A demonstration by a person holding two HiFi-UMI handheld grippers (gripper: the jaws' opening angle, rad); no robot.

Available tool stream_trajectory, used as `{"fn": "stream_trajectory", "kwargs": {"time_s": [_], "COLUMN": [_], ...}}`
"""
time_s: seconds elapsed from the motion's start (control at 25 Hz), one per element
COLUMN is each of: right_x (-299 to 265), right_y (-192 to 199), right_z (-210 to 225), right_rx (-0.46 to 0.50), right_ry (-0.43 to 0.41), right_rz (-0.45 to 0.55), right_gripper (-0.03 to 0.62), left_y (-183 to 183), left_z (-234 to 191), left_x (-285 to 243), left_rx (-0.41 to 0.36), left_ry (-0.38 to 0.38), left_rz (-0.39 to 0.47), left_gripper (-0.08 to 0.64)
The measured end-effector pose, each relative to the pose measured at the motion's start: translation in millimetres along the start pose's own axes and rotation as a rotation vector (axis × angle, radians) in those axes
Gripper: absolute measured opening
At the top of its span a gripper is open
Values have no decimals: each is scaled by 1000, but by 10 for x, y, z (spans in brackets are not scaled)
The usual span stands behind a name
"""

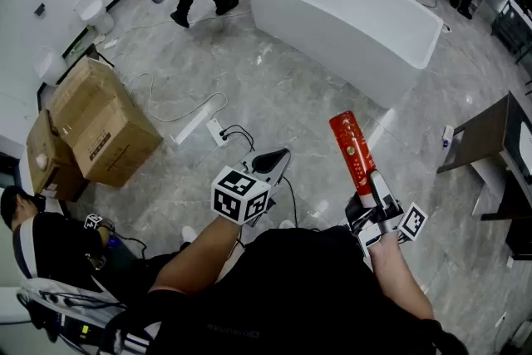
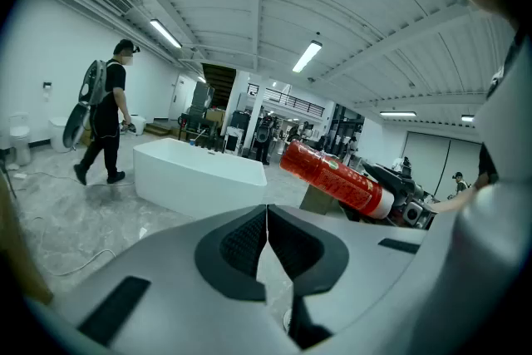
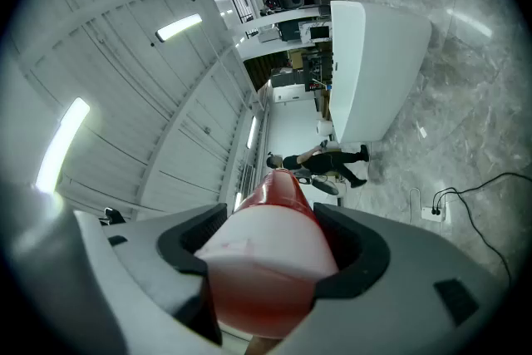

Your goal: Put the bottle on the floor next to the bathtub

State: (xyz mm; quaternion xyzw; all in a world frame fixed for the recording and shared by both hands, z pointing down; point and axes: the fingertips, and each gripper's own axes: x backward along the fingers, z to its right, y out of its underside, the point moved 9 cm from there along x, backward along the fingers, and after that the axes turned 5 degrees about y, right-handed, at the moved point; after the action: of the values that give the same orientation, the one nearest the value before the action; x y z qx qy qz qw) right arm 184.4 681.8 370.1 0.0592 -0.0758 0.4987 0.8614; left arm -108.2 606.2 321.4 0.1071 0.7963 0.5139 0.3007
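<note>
I'm pinching the red bottle point(image 1: 352, 150) by its white end in my right hand-held gripper point(image 1: 371, 189), tilting it up in mid-air. My left hand-held gripper point(image 1: 274, 159) is sitting pressed together, empty. The white bathtub point(image 1: 349, 21) is standing well ahead across the floor point(image 1: 274, 87).

Left claw point(image 1: 273, 160) out ahead of the torso on a bare left forearm point(image 1: 193, 252), tipped slightly downward, marker cube point(image 1: 241, 194) facing up. Its jaws are pressed together with nothing between them (in the left gripper view the pads meet along one thin seam). Right claw point(image 1: 371, 197) held off to the right with the bare right forearm point(image 1: 399, 283) behind it, angled upward; jaws stand wide and clamp the white end of the red bottle point(image 1: 352, 150), which sticks out well past the tips.
</note>
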Motion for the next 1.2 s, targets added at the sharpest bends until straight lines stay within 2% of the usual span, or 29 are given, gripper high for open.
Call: {"fn": "stream_trajectory", "kwargs": {"time_s": [0.32, 0.6, 0.8, 1.2], "right_x": [128, 237, 328, 209], "right_y": [36, 65, 47, 91], "right_z": [-83, -71, -62, 31], "right_rx": [23, 31, 6, 2], "right_ry": [-1, -6, -12, 26], "right_rz": [-3, 32, 45, 55], "right_gripper": [322, 322, 322, 322], "left_y": [14, 48, 22, 140], "left_z": [94, 141, 175, -23], "left_x": [95, 112, 93, 225], "left_rx": [-2, -10, -19, 3], "left_ry": [-4, 5, 16, -2], "left_rz": [16, 29, 25, 27], "left_gripper": [17, 17, 17, 17]}}
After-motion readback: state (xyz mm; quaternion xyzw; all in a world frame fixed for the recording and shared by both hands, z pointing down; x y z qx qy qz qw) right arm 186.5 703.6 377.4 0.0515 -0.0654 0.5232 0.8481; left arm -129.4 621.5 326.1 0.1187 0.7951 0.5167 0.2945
